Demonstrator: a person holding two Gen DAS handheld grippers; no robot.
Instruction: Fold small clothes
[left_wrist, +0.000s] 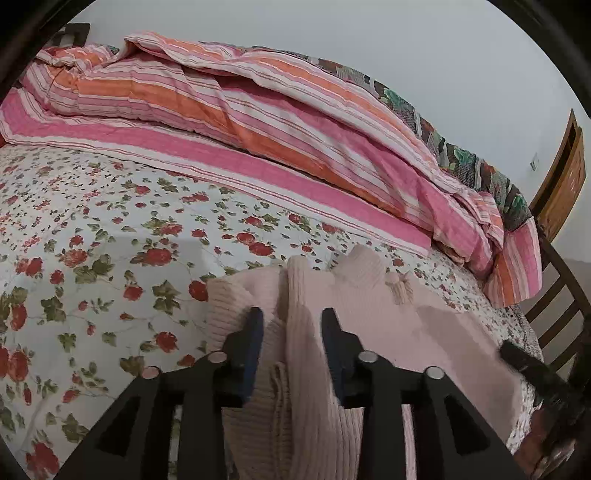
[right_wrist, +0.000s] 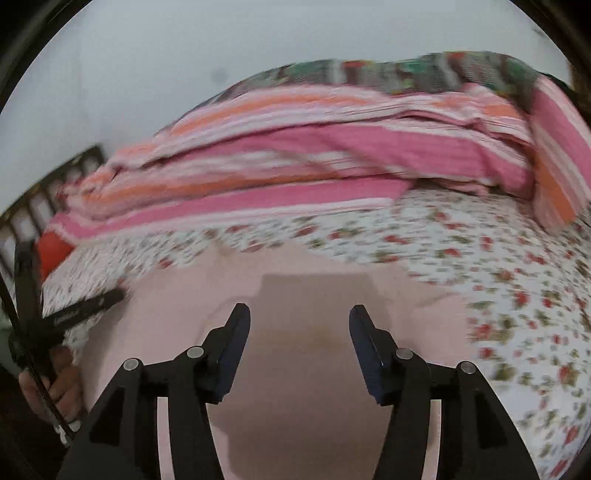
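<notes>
A pale pink knit sweater (left_wrist: 369, 295) lies on the flowered bed sheet (left_wrist: 92, 240). In the left wrist view my left gripper (left_wrist: 291, 317) is open, its jaws standing either side of a raised ribbed fold of the sweater (left_wrist: 306, 332). The right gripper's finger shows at the right edge (left_wrist: 524, 360). In the right wrist view, which is blurred, my right gripper (right_wrist: 299, 314) is open and empty above the flat pink sweater (right_wrist: 314, 350). The left gripper shows at the far left (right_wrist: 74, 314), held in a hand.
A bunched pink and orange striped quilt (left_wrist: 258, 110) lies along the back of the bed, with a dark flowered blanket (left_wrist: 461, 155) behind it. A wooden bed frame (left_wrist: 554, 288) and wooden door (left_wrist: 565, 173) stand at the right. A white wall is behind.
</notes>
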